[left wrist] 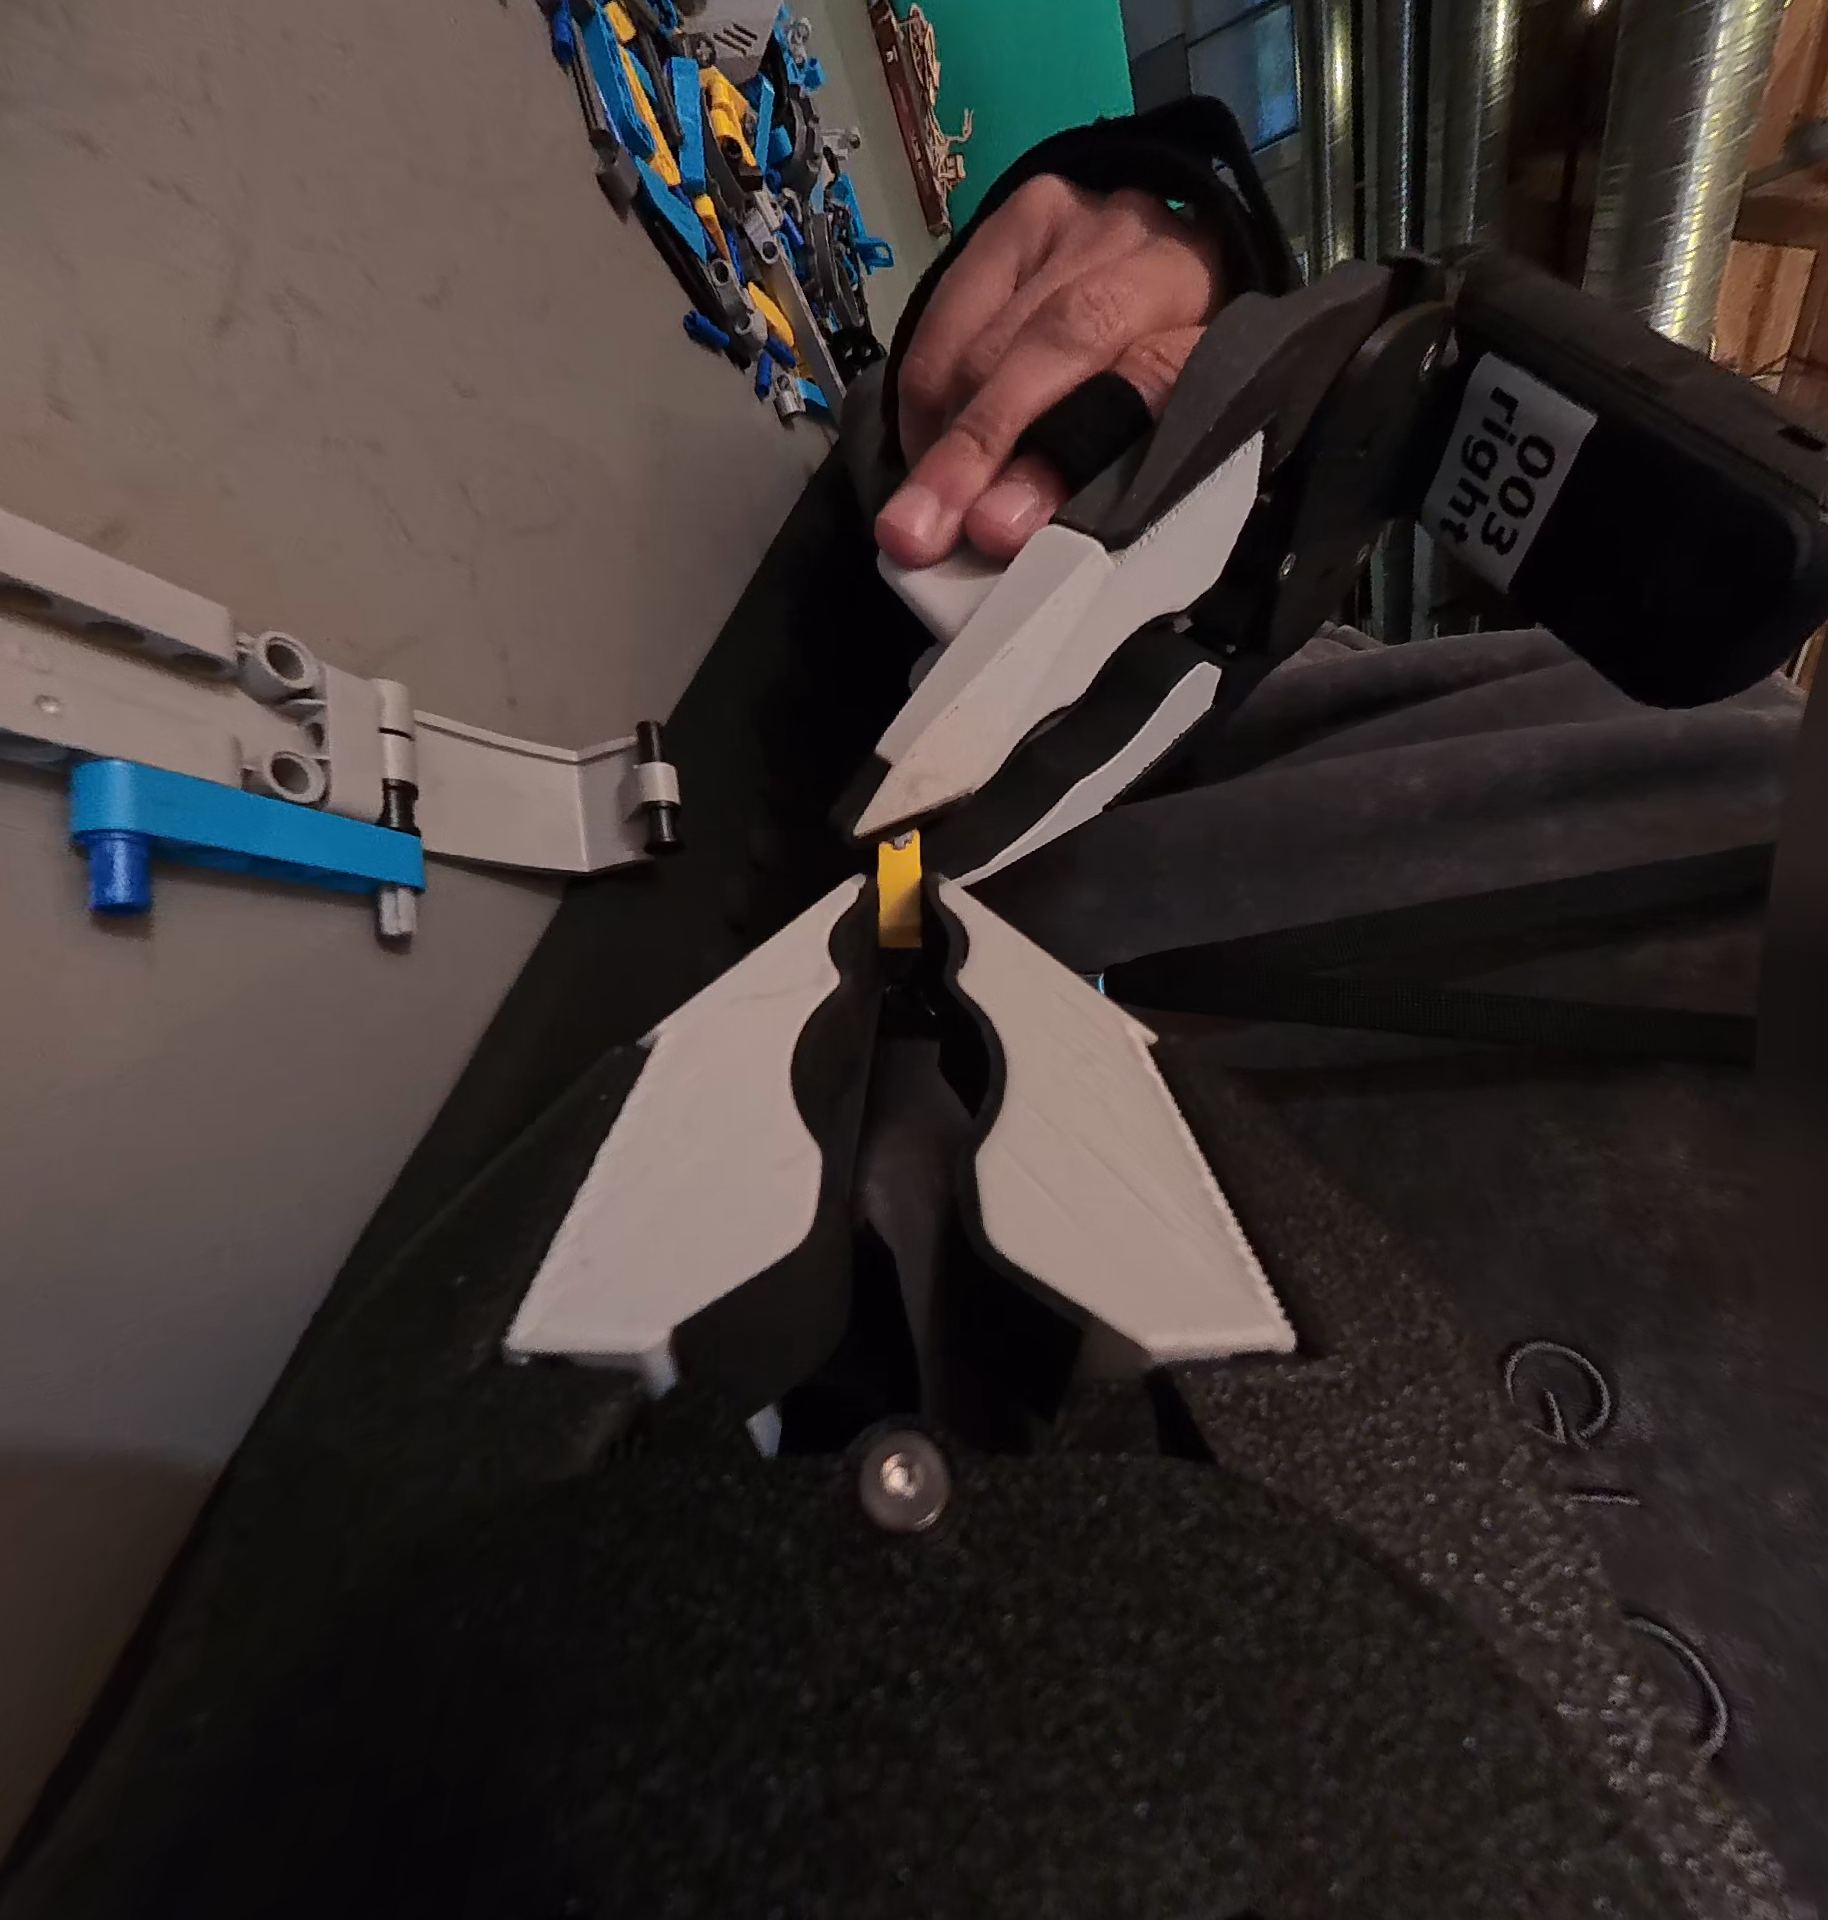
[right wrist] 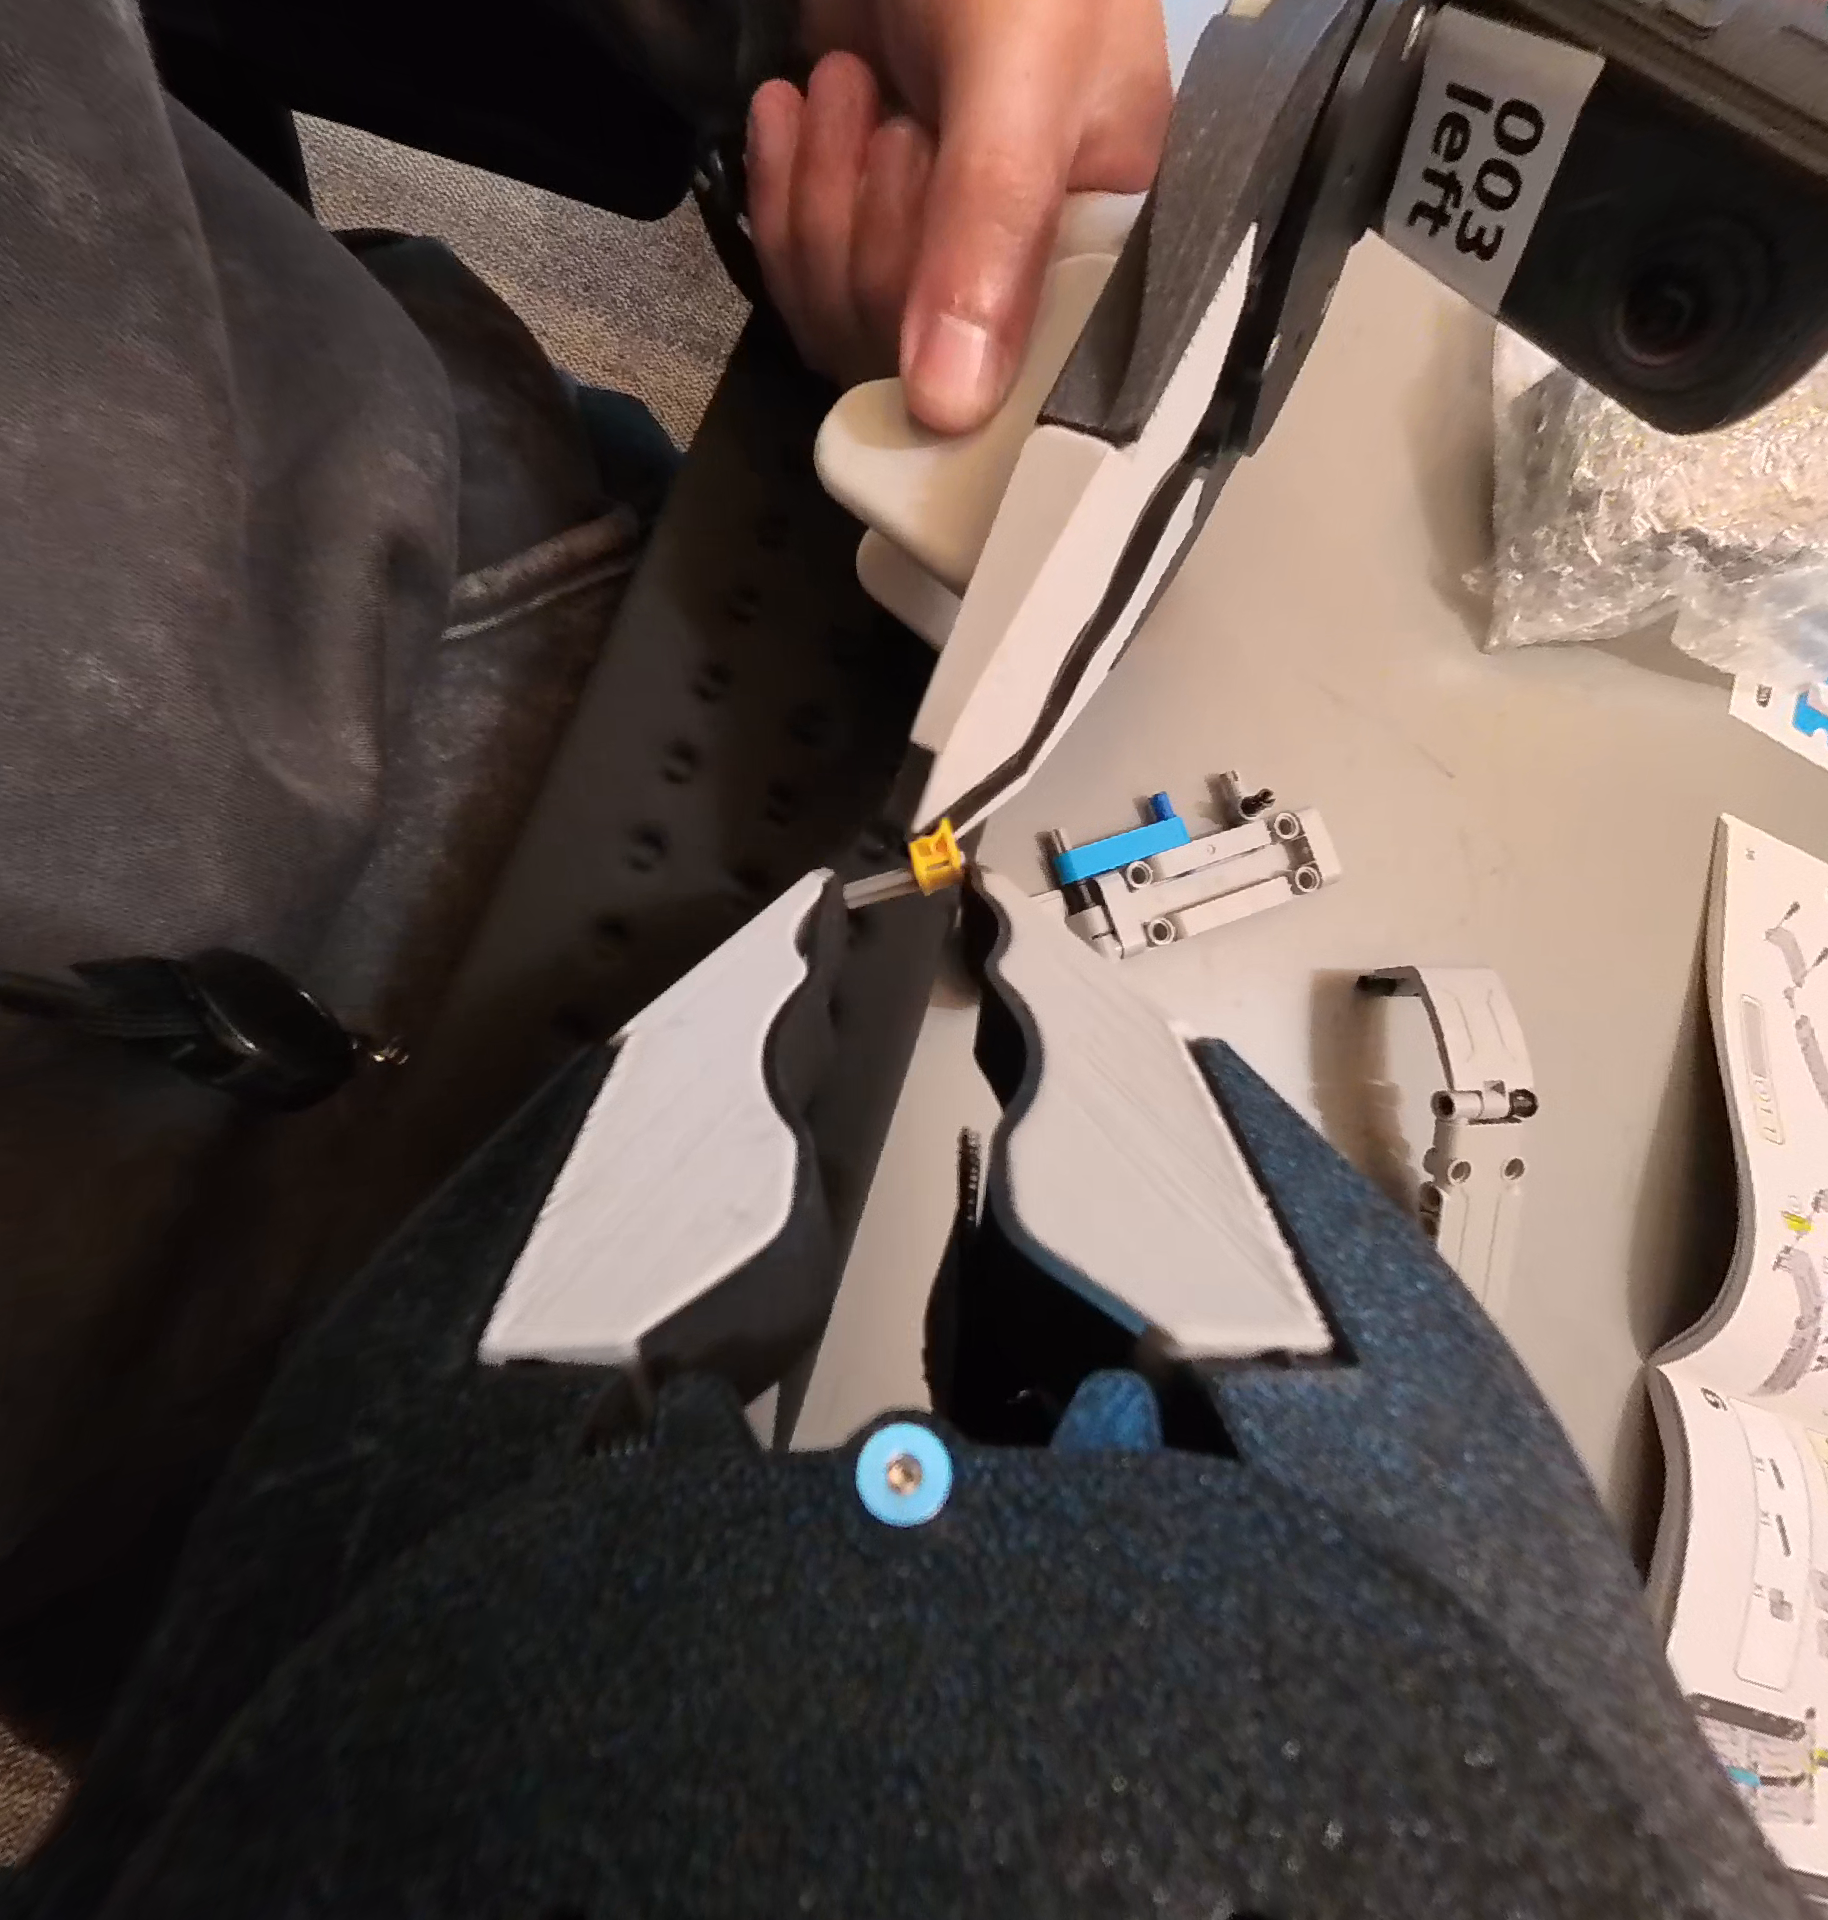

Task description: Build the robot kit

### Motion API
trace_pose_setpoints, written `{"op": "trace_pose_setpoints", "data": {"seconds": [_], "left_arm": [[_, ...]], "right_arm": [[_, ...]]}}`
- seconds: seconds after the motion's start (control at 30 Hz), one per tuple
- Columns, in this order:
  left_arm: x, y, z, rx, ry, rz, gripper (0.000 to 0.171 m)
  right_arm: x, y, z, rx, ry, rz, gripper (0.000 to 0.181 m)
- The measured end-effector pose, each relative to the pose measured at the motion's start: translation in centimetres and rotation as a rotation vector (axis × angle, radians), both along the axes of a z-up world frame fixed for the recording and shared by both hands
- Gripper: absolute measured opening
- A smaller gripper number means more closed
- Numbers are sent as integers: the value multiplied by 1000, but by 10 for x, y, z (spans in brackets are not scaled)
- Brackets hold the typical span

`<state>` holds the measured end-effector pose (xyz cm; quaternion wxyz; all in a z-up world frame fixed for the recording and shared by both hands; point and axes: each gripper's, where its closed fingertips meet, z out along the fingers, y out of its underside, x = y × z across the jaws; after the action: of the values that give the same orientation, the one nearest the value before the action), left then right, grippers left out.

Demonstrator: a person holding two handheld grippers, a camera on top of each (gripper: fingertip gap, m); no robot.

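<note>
Yellow bush (right wrist: pixel 935 854) — small, squarish, on grey axle (right wrist: pixel 879 891)

Grey sticker with black print (left wrist: pixel 1507 473) on a black camera housing (left wrist: pixel 1668 582), two o'clock; a matching grey printed sticker (right wrist: pixel 1481 177), one o'clock; numbered steps in an open white instruction booklet (right wrist: pixel 1783 1195) on the grey tabletop (right wrist: pixel 1305 727), three o'clock.

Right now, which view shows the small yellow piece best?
The right wrist view: there the yellow piece shows its square hollow face and sits on a thin grey axle. The left wrist view shows the yellow piece only as a narrow strip between the jaws, and the axle cannot be made out.
</note>
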<state>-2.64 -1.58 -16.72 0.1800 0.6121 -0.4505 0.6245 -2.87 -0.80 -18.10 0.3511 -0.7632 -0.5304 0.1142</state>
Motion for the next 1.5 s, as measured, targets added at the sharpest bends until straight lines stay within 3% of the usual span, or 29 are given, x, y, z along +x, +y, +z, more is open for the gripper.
{"op": "trace_pose_setpoints", "data": {"seconds": [0.7,0.77,0.9,1.07,1.17,1.27,1.5], "left_arm": [[-2,-11,-7,57,18,-54,5],[-4,-16,-6,62,10,-83,6],[-1,-14,-9,93,8,-52,6],[-1,-11,-4,48,-2,-45,6],[-2,-9,0,-1,-3,-50,6],[-5,-16,-3,-2,23,-103,6],[-9,-23,-15,47,84,-154,6]], "right_arm": [[-5,-7,-5,-86,78,36,18],[-7,-8,-1,-79,103,50,9],[-4,-6,-4,-94,115,25,9],[-2,-4,-1,-82,146,20,10],[7,0,-3,-43,110,6,22],[-1,-8,8,-25,150,81,34],[-11,-13,1,-54,56,142,24]]}}
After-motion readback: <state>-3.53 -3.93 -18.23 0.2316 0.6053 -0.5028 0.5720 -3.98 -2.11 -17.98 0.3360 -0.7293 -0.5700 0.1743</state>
